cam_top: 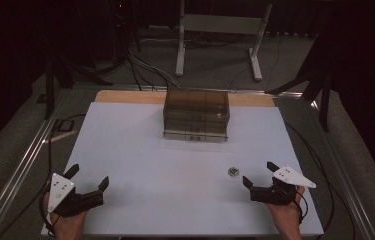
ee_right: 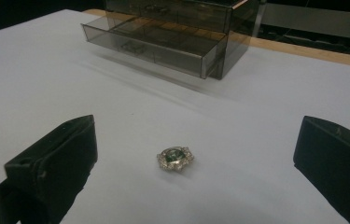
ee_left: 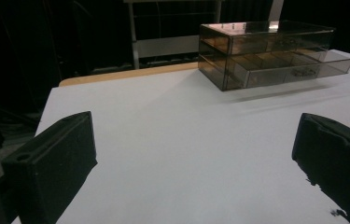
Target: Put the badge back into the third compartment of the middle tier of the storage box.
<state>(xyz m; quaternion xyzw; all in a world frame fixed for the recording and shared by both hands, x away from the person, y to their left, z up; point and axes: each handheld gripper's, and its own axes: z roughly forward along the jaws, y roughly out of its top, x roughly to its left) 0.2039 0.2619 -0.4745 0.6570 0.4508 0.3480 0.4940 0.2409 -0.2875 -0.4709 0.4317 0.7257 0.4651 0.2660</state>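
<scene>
A white table (cam_top: 175,165) is sitting in a dark room; one drawer box (cam_top: 196,114) and one brooch (cam_top: 232,171) are lying on it; two grippers, left (cam_top: 89,176) and right (cam_top: 258,173), are gaping wide, holding nothing.

Smoked see-through drawer box (cam_top: 196,115) near the middle of the tabletop's (cam_top: 125,165) far edge, bottom drawer (ee_right: 154,49) pulled partway out toward the near edge, dividers visible inside. Small round brooch (cam_top: 233,171) with a green stone, flat on the white surface toward the near right corner, well apart from the box. Strip of bare wood (cam_top: 125,96) along the far edge. Beyond it, on grey floor, a pale metal stand (cam_top: 220,24), loose cables (cam_top: 142,67) and dark tripod legs (cam_top: 320,85). Metal rail (cam_top: 20,170) along the left side.
</scene>
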